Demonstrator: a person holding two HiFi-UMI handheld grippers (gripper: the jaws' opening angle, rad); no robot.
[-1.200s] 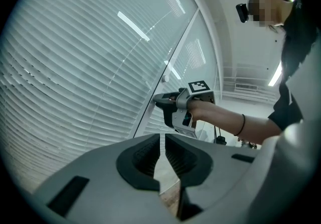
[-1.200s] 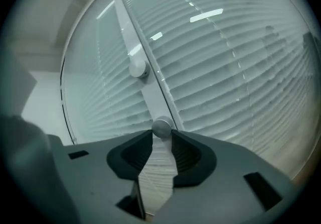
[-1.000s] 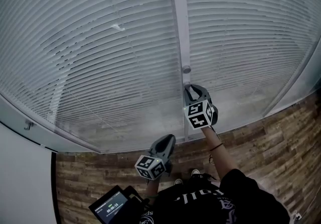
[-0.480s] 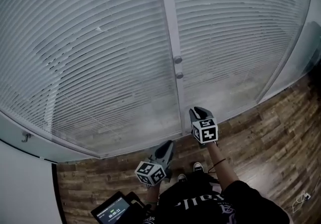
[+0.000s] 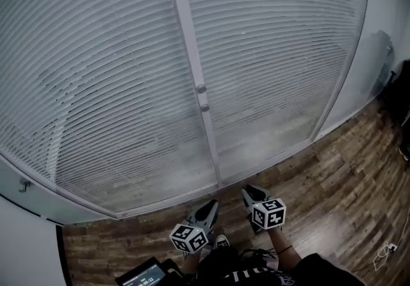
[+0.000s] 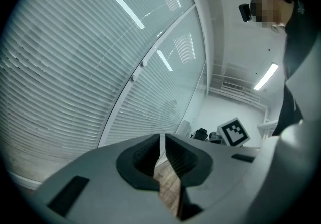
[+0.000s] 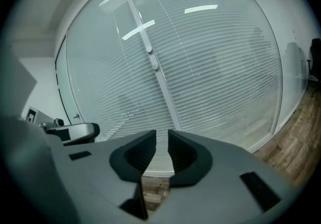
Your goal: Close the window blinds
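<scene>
A wood-plank floor (image 5: 333, 182) runs up to a glass wall that fills the far side of the room. The blinds (image 5: 109, 73) hang behind the glass in two wide panels, left and right of a pale upright post (image 5: 186, 54). Two small round knobs (image 5: 203, 98) sit on the post, one above the other. The slats lie close and even across both panels, with a hazy patch low down near the floor.

Both tools are held low and near the person, well apart from the blinds and touching nothing. In the head view the left tool (image 5: 209, 208) and the right tool (image 5: 248, 192) sit side by side, just nearer than the foot of the post, both aimed toward the glass.

In the left gripper view the left tool (image 6: 163, 140) is clenched to a thin slit with nothing in it; the blinds rise to its left. In the right gripper view the right tool (image 7: 161, 137) has its jaws a little apart and empty. The post and the blinds stand straight ahead of it, far beyond the tips.
</scene>
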